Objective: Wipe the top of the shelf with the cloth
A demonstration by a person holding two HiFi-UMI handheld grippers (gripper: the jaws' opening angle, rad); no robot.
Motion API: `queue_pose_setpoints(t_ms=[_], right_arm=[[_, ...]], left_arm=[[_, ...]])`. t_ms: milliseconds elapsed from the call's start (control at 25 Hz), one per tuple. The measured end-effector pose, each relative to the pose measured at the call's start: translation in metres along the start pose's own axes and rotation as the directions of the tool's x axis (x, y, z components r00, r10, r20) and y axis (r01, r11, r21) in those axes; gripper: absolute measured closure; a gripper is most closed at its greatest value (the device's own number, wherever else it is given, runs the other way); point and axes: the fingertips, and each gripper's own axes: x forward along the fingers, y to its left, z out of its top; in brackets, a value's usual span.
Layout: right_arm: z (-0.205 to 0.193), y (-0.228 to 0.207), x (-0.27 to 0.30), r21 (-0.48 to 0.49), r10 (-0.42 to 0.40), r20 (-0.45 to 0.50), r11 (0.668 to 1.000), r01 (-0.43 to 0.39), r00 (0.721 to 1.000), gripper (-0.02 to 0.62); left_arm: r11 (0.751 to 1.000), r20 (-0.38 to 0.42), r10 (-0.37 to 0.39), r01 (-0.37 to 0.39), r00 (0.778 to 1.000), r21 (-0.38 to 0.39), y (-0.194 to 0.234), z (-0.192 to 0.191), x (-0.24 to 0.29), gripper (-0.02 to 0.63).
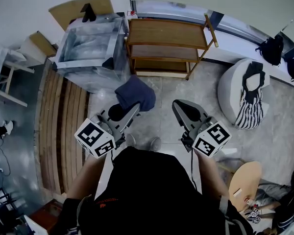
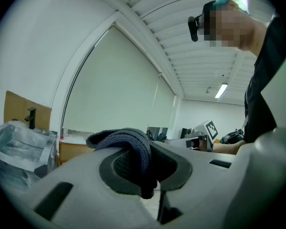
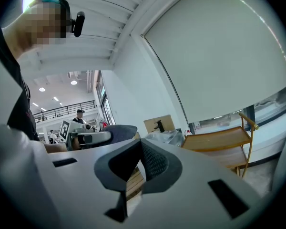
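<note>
Cloth in hand, wiping not yet begun.
Pinching the cloth (image 1: 135,93) in the left gripper (image 2: 148,170), mid-air over the floor and well apart from the shelf (image 1: 166,32); carrying the right gripper (image 3: 136,168) pressed together on nothing. Next, by the look of it: reaching forward and laying the cloth flat on the top board, with enough hanging free to sweep. Cannot see the left jaw tips from the head view, buried under the cloth; cannot make out any dust on the top board; can see only a sliver of shelf in the left gripper view.
</note>
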Motion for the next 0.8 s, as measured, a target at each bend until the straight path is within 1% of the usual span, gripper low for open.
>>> queue_pose_setpoints(t_ms=[160, 320, 600, 800], right_arm=[[0.0, -0.011, -0.016, 0.004, 0.012, -0.001, 1.0, -0.012, 1.0, 0.591], [0.001, -0.022, -0.025, 0.008, 0.02, -0.002, 1.0, -0.02, 1.0, 0.591], [0.004, -0.042, -0.031, 0.012, 0.028, -0.003, 1.0, -0.028, 1.0, 0.591], [0.008, -0.057, -0.029, 0.016, 0.035, -0.004, 0.999, -0.035, 0.999, 0.59]], left_arm=[[1.0, -0.004, 0.014, -0.014, 1.0, -0.008, -0.013, -0.004, 0.014, 0.555], [1.0, -0.01, 0.014, -0.014, 1.0, 0.002, -0.019, -0.005, 0.025, 0.555], [1.0, -0.016, 0.022, -0.022, 1.0, 0.0, -0.02, -0.005, 0.047, 0.555], [1.0, -0.018, 0.023, -0.023, 1.0, 0.0, -0.013, -0.004, 0.062, 0.555]])
